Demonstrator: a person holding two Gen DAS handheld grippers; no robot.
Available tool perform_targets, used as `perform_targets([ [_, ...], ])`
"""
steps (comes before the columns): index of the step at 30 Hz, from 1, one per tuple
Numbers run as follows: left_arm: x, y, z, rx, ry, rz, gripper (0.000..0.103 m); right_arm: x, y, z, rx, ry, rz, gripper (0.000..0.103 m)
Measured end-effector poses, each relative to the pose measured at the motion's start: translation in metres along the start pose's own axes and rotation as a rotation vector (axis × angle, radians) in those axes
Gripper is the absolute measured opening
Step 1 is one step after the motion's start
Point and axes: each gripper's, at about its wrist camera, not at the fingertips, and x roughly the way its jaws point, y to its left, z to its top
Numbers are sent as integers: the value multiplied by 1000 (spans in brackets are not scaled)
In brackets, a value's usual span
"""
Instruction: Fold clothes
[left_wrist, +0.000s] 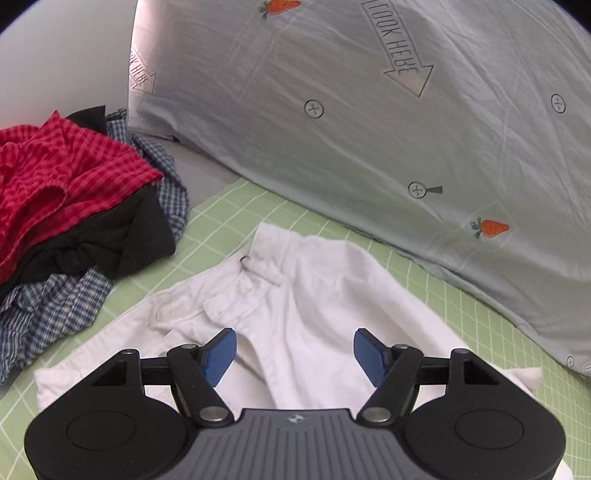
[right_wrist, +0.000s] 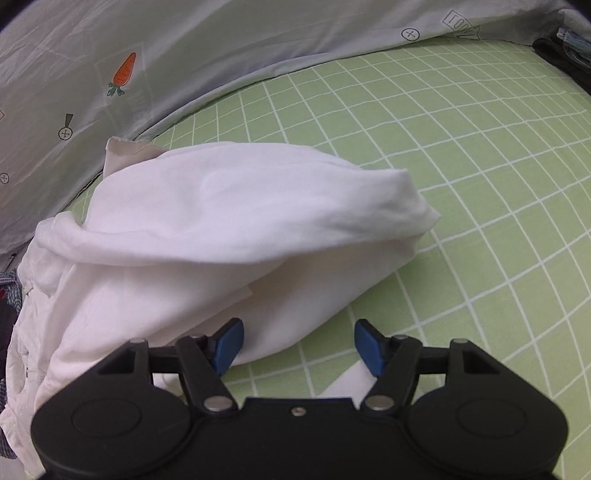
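Observation:
A white garment (left_wrist: 295, 295) with a waistband tab and metal ring lies on the green checked sheet (left_wrist: 229, 218). My left gripper (left_wrist: 294, 354) is open just above its near part, blue pads (left_wrist: 221, 354) spread, holding nothing. In the right wrist view the same white garment (right_wrist: 229, 221) lies partly folded over itself, one rounded end toward the right. My right gripper (right_wrist: 298, 345) is open at the garment's near edge, its left pad (right_wrist: 229, 345) beside the cloth, its right pad over the sheet (right_wrist: 461, 184).
A pile of unfolded clothes (left_wrist: 66, 199), red checked, black and blue plaid, lies at the left. A grey pillow (left_wrist: 369, 110) printed with carrots and arrows stands behind the garment; it also shows in the right wrist view (right_wrist: 92, 74). Dark clothes (right_wrist: 569, 51) sit far right.

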Motion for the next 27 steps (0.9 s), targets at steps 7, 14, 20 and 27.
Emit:
perform_targets([
  [7, 9, 44, -48, 18, 139, 118, 71, 10, 9, 3, 13, -14, 63, 46],
  [14, 17, 44, -60, 50, 172, 144, 72, -15, 6, 43, -85, -218, 5, 3],
  [20, 23, 44, -61, 68, 182, 134, 75, -67, 23, 115, -367, -529, -167, 3],
  [27, 25, 35, -65, 119, 180, 158, 75, -34, 58, 124, -615, -533, -309, 32],
])
